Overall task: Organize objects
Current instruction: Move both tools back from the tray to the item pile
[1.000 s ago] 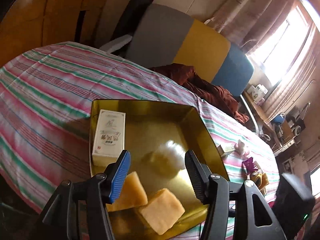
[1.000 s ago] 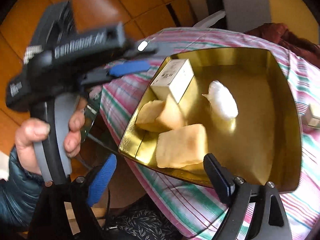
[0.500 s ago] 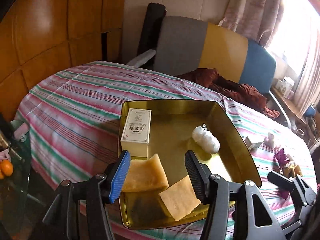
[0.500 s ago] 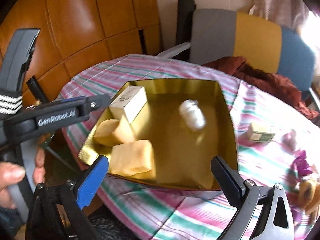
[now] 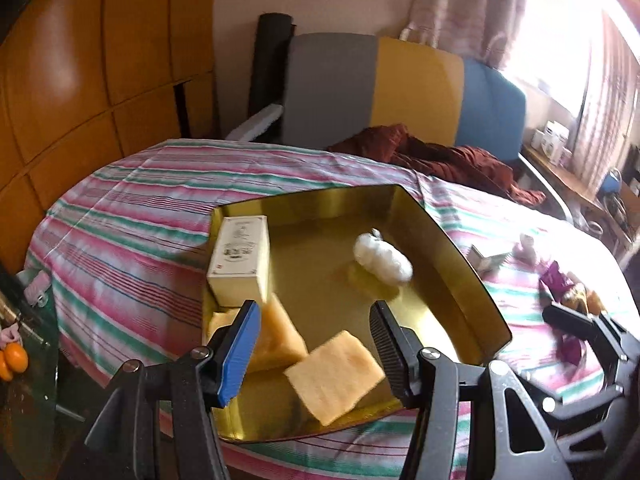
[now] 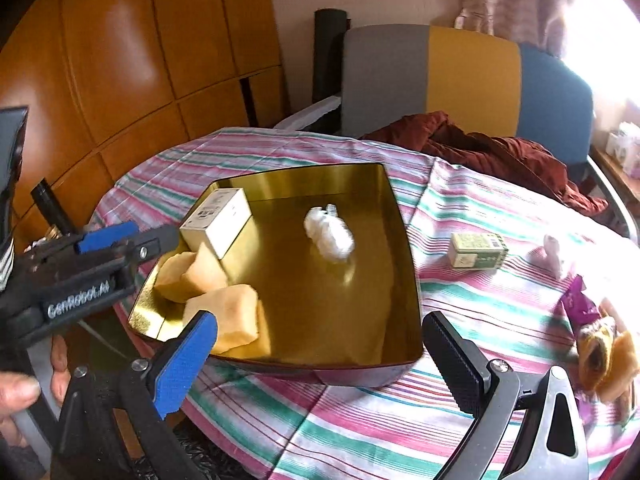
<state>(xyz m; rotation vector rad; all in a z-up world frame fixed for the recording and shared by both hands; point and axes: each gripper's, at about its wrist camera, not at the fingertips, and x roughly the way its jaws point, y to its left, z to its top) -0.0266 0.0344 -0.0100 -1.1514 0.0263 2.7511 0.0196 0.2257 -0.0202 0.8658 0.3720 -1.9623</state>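
Observation:
A gold tray (image 5: 312,264) (image 6: 320,292) on the striped tablecloth holds a white box (image 5: 240,252) (image 6: 218,222), a white fluffy wad (image 5: 382,258) (image 6: 330,234) and two yellow sponges (image 5: 334,376) (image 6: 230,316). My left gripper (image 5: 314,328) hovers above the tray's near left corner, open, with nothing pinched. My right gripper (image 6: 320,328) hangs over the near rim with its jaws spread wide and empty. Right of the tray lie a small green box (image 6: 476,250), a purple wrapper (image 6: 580,304) and an orange-brown item (image 6: 608,356).
A chair (image 5: 400,88) with a grey, yellow and blue back stands behind the table, dark red cloth (image 5: 440,156) heaped on it. Wooden panels line the left wall. A glass side table with oranges (image 5: 12,356) sits low on the left. A hand (image 6: 16,392) grips the left tool.
Both grippers have drawn back from the tray, so more of the table and room shows. The right gripper's jaws have spread wider. The tray's contents have not moved.

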